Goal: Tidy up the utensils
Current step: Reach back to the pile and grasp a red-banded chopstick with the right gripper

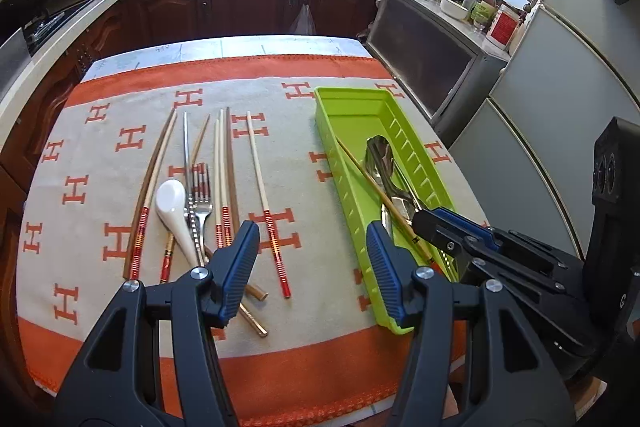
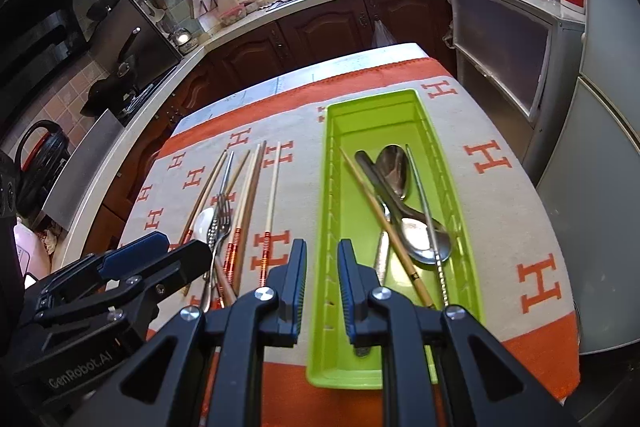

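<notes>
right wrist: two metal spoons (image 2: 394,167), tray (image 2: 332,347)

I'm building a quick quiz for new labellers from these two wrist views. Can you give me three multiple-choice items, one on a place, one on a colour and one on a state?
1. Where does the white ceramic spoon lie?
A. in the tray
B. on the cloth among the chopsticks
C. in the sink

2. What colour is the utensil tray?
A. lime green
B. red
C. grey

3. How do the jaws of the left gripper stand?
A. shut on a fork
B. clamped on the tray's rim
C. apart, with nothing between them

Key: 1 B, since it rests on the patterned cloth left of the tray, beside the fork. 2 A, its walls and floor are bright green in both views. 3 C, only cloth shows in the gap between its blue pads.
</notes>
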`<state>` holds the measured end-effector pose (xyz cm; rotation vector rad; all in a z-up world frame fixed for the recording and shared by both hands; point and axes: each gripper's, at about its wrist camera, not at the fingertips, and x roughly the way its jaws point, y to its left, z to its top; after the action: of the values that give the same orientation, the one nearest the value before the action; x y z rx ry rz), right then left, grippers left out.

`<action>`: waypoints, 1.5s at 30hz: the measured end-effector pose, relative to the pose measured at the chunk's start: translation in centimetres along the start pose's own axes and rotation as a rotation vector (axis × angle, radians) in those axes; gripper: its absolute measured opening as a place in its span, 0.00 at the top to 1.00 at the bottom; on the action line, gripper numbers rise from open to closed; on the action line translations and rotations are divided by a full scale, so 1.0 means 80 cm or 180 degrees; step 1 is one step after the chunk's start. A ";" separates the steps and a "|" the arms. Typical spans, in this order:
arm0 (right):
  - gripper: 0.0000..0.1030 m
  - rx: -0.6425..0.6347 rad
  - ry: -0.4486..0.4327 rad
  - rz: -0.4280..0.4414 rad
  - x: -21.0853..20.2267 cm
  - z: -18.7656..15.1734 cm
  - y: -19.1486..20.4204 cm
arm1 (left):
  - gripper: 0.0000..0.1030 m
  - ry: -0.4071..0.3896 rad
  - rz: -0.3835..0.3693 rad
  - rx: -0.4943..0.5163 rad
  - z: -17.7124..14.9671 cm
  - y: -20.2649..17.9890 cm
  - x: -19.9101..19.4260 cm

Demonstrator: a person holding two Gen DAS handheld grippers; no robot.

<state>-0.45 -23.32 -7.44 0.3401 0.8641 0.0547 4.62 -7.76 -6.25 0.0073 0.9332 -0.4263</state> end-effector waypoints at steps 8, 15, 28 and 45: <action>0.85 -0.0030 0.0055 0.0118 0.006 -0.001 0.029 | 0.48 -0.0034 0.0031 -0.0123 -0.008 0.035 -0.024; 0.85 -0.0150 0.0134 0.0182 0.023 -0.003 0.061 | 0.48 -0.0100 0.0288 -0.0205 -0.017 0.069 -0.035; 0.85 -0.0254 0.0301 0.0188 0.067 0.006 0.089 | 0.48 -0.0016 0.0470 -0.0521 -0.013 0.138 -0.013; 0.85 -0.0224 0.0578 0.0026 0.143 0.015 0.093 | 0.48 0.0162 0.0345 -0.0703 -0.017 0.199 0.051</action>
<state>8.60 -14.49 -12.82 0.2754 1.0382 0.1249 11.36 5.69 -13.04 -0.1326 1.0212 -0.2222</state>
